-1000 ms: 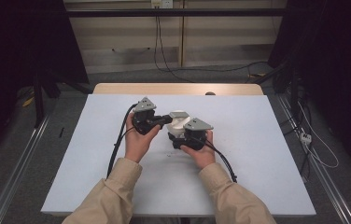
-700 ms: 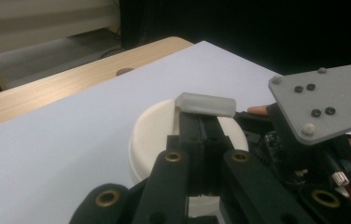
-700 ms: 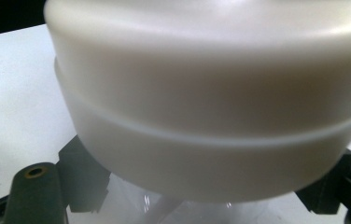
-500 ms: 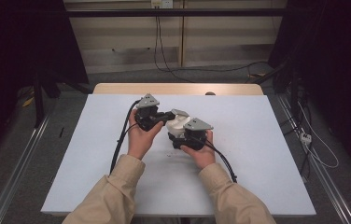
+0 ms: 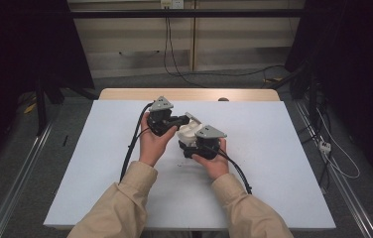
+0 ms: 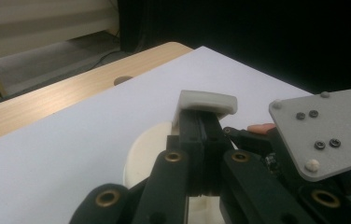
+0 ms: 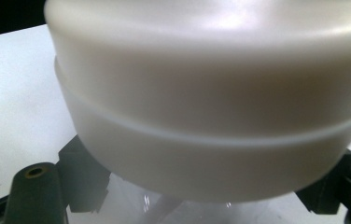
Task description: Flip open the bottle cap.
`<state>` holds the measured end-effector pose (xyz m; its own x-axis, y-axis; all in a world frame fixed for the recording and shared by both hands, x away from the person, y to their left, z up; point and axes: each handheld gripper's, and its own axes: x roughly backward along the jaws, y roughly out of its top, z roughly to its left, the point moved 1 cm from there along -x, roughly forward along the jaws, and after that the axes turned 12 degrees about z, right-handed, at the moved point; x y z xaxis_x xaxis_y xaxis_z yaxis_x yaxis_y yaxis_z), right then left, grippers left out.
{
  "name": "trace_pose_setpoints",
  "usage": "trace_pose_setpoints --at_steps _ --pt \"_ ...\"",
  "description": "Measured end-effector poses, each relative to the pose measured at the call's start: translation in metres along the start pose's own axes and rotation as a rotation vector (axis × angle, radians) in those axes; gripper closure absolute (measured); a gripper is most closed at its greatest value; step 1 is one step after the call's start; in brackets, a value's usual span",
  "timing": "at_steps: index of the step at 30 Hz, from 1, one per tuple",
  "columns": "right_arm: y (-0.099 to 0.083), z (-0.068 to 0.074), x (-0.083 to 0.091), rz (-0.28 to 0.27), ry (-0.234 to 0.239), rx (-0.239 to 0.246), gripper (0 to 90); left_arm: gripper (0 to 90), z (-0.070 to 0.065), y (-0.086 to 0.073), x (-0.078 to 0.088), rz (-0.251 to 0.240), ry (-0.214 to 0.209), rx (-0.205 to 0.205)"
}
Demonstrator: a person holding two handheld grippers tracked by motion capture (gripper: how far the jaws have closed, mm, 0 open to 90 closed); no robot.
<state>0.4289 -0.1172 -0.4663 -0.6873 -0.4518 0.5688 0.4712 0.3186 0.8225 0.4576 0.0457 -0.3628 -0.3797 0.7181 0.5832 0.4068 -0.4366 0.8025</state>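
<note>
The white container (image 5: 188, 133) sits near the middle of the counter (image 5: 274, 148), held between my two grippers. My left gripper (image 5: 180, 120) reaches in from the left, its fingers (image 6: 201, 135) narrowed almost shut on a small grey tab (image 6: 207, 101) at the top — a lid piece, I judge, pinched so it can be pulled or turned. My right gripper (image 5: 190, 147) braces the body from the near side, probably to stop it sliding. Its own view gives the smooth white wall with a seam line running round it, and the fingers (image 7: 33, 196) spread around the base — the high view hides that contact under the grey plate (image 5: 210, 132).
</note>
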Motion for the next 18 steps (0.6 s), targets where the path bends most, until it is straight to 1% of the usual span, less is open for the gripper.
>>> trace_pose_setpoints --at_steps 5,18 --pt "0.000 0.000 0.000 -0.001 -0.002 0.003 18.6 90.0 0.001 0.003 -0.001 -0.003 -0.003 0.003" --pt "0.000 0.000 0.000 0.002 0.000 -0.002 18.6 90.0 0.000 0.011 -0.004 0.002 0.005 -0.005"
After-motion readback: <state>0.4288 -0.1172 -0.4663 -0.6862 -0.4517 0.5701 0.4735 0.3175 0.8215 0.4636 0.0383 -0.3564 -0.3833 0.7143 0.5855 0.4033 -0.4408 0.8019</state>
